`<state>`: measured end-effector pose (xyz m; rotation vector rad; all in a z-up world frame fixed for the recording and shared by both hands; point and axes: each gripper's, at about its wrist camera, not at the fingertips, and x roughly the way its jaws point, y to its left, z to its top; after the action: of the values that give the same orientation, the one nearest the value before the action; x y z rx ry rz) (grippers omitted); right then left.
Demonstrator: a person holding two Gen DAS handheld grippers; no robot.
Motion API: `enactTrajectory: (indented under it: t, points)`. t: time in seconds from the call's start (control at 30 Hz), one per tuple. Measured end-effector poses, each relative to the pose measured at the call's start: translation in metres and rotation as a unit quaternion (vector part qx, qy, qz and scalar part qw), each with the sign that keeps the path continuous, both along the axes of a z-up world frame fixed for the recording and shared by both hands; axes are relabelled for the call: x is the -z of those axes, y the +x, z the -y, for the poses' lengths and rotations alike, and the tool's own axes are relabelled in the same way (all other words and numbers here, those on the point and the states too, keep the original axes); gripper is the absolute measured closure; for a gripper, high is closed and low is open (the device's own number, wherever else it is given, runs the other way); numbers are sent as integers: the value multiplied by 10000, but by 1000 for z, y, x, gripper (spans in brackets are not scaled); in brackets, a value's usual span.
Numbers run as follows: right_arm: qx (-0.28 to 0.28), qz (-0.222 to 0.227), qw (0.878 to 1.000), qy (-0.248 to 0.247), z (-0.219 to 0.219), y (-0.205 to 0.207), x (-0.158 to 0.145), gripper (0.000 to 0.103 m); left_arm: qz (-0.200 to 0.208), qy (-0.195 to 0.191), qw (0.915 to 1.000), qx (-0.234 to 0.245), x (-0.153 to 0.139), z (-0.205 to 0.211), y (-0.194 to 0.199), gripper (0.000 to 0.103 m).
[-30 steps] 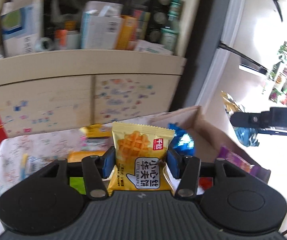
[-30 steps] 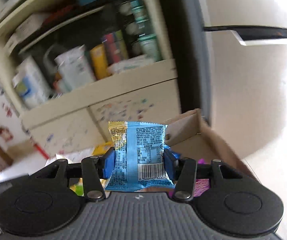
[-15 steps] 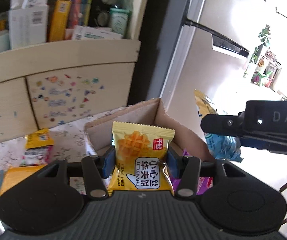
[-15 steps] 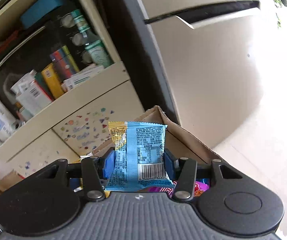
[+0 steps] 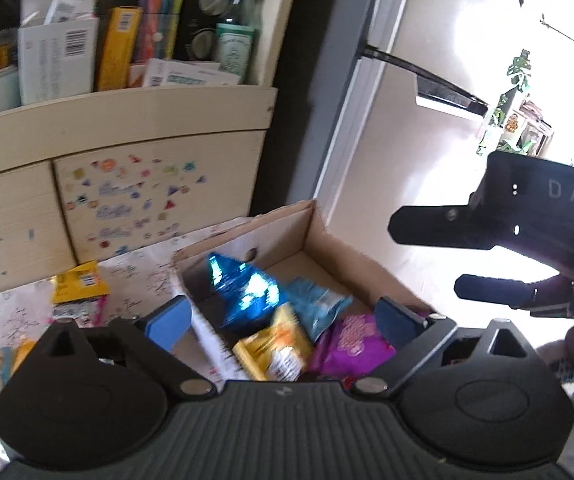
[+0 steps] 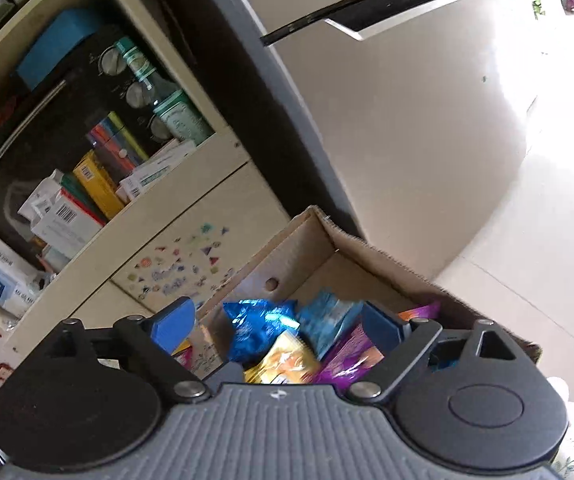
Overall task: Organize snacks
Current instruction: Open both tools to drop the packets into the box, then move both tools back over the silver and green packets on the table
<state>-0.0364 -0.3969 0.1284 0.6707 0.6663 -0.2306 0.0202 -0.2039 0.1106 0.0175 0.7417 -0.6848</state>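
Note:
A cardboard box [image 5: 319, 236] holds several snack packets: a shiny blue one [image 5: 243, 288], a light blue one [image 5: 319, 304], a yellow waffle one [image 5: 275, 352] and a purple one [image 5: 351, 344]. My left gripper [image 5: 283, 320] is open and empty just above the box. My right gripper [image 6: 283, 324] is also open and empty over the same box [image 6: 367, 252], with the blue [image 6: 259, 328], light blue [image 6: 331, 316], yellow [image 6: 283, 364] and purple [image 6: 351, 356] packets below it. The right gripper's body shows at the right of the left wrist view [image 5: 527, 220].
More snack packets [image 5: 79, 284] lie on the patterned cloth [image 5: 135, 276] left of the box. A cream cabinet [image 5: 119, 184] with stickers and a crowded shelf stands behind. A grey fridge [image 6: 387, 100] stands at the right, with pale floor [image 6: 527, 240] beyond the box.
Both grippers opened and let their packets fall into the box: the yellow waffle packet from the left, the light blue one from the right. Both views tilted down toward the box.

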Motion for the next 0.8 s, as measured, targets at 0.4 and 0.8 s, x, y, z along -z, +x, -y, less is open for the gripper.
enactTrajectory:
  t: [0.4, 0.8]
  points:
    - [-798, 25, 9961, -363, -38, 18, -1, 7, -91, 258, 9982, -533, 8, -95, 8, 4]
    - [-1689, -64, 9840, -565, -87, 38, 11, 7, -268, 405, 9874, -1507, 11, -177, 43, 4]
